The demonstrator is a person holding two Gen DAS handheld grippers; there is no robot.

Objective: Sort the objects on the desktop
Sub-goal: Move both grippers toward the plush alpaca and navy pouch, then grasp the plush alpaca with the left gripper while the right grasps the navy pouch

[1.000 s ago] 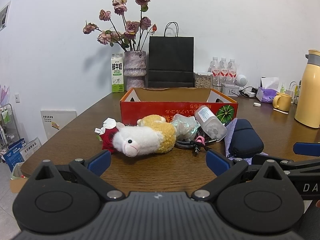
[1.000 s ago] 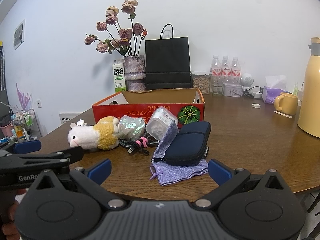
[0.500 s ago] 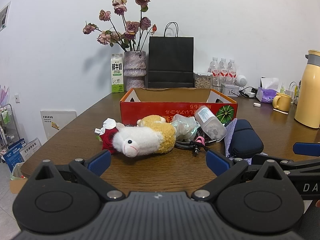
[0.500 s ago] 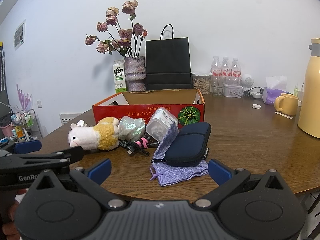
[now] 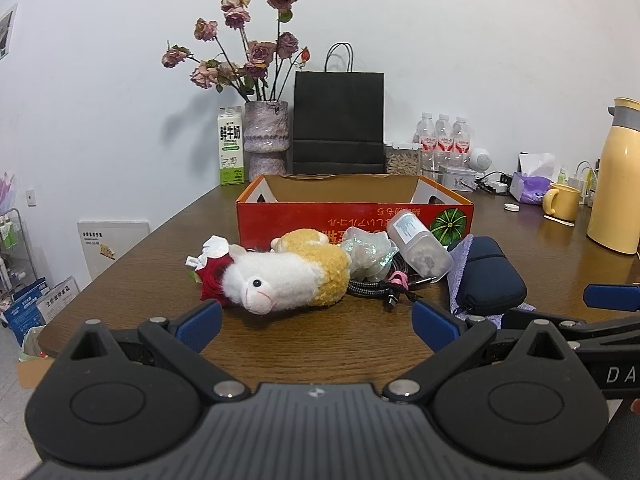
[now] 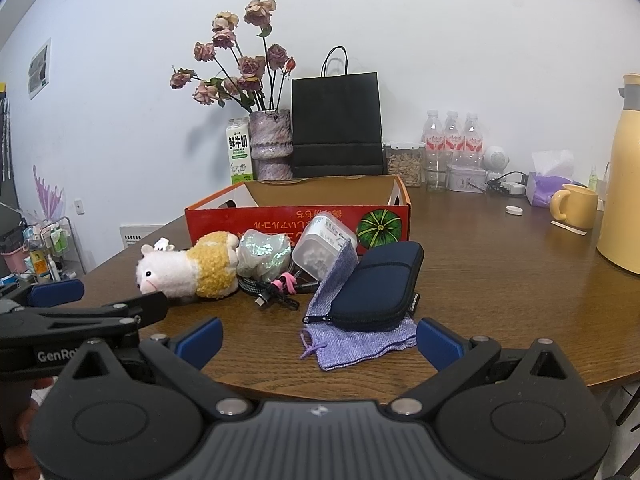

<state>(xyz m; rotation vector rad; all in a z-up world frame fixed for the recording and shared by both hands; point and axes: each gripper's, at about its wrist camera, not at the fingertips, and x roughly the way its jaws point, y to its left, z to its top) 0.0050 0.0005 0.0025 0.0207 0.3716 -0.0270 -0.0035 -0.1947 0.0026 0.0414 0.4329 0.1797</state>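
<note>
A red cardboard box stands open-topped on the brown table. In front of it lies a pile: a white-and-yellow plush alpaca, a red rose, a crumpled shiny wrapper, a clear plastic container, a braided cable with pink tie, a navy zip case and a purple pouch. My left gripper hangs open just short of the alpaca. My right gripper is open before the pouch.
Behind the box stand a vase of dried roses, a milk carton, a black paper bag and water bottles. A yellow mug and yellow thermos sit at right. The table's left edge drops to floor clutter.
</note>
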